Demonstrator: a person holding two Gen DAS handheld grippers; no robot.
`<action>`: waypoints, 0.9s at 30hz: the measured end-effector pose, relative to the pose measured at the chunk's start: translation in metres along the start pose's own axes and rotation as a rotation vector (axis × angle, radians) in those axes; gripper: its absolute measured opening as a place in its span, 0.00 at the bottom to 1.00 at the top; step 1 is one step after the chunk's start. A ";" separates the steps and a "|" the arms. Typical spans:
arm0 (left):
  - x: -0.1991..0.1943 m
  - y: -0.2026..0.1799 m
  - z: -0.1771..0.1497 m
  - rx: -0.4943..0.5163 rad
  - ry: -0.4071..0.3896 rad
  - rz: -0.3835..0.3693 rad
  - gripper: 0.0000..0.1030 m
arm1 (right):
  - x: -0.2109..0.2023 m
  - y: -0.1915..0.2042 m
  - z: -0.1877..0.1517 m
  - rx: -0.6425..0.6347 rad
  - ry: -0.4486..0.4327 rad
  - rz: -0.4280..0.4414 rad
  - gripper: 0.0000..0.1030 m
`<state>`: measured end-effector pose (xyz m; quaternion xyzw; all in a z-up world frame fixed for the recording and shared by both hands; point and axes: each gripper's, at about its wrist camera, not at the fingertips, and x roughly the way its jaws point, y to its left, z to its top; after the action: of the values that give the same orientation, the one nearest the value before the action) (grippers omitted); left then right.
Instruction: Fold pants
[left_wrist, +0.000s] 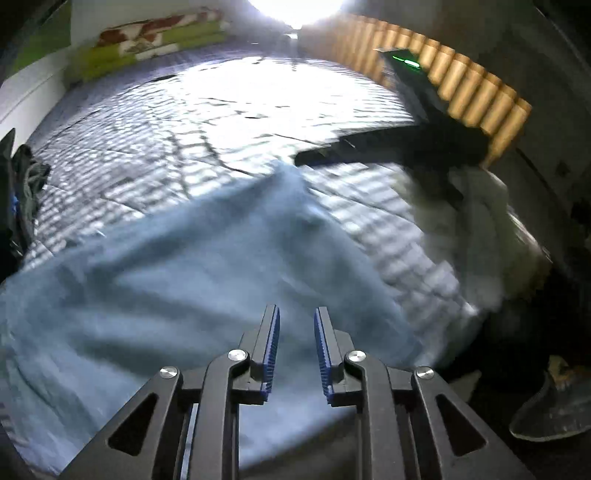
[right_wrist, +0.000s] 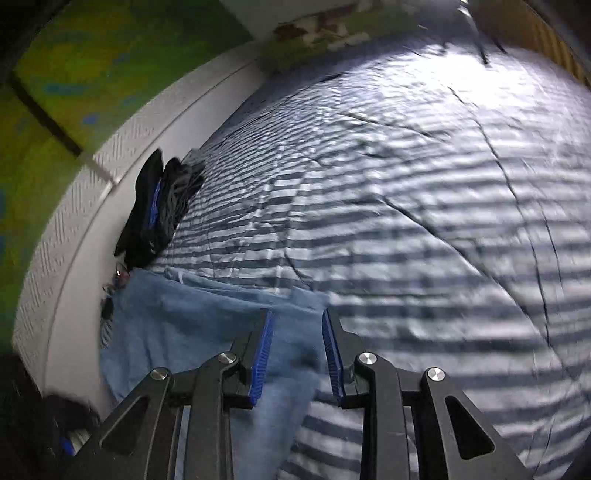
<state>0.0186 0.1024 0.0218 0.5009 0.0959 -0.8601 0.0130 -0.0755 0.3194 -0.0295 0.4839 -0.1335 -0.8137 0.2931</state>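
Light blue pants (left_wrist: 177, 280) lie spread on the striped bed cover. My left gripper (left_wrist: 295, 312) hovers open just over them, nothing between its blue pads. The pants' far corner (left_wrist: 286, 177) points towards the right gripper (left_wrist: 306, 158), a dark blurred shape reaching in from the right. In the right wrist view the right gripper (right_wrist: 298, 314) is open above the pants' (right_wrist: 192, 325) right edge, with blue cloth showing in the gap. Whether the fingers touch the cloth is unclear.
The striped bed cover (right_wrist: 424, 206) stretches far ahead. A dark bundle with a blue strip (right_wrist: 151, 210) lies by the white wall (right_wrist: 74, 206), also at the left edge (left_wrist: 26, 184). A white sleeve (left_wrist: 476, 221) and a shoe (left_wrist: 554, 410) are at right.
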 end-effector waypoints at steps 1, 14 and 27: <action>0.009 0.014 0.008 -0.017 0.008 0.022 0.20 | 0.008 0.003 0.001 -0.013 0.011 -0.027 0.25; 0.031 0.200 -0.001 -0.401 0.033 0.346 0.21 | 0.012 0.008 0.001 0.030 0.034 -0.112 0.25; -0.049 0.141 -0.029 -0.373 -0.087 0.350 0.33 | 0.004 0.023 -0.014 -0.058 0.057 -0.173 0.25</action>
<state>0.0845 -0.0343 0.0288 0.4612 0.1641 -0.8329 0.2582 -0.0575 0.2998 -0.0281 0.5078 -0.0595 -0.8255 0.2393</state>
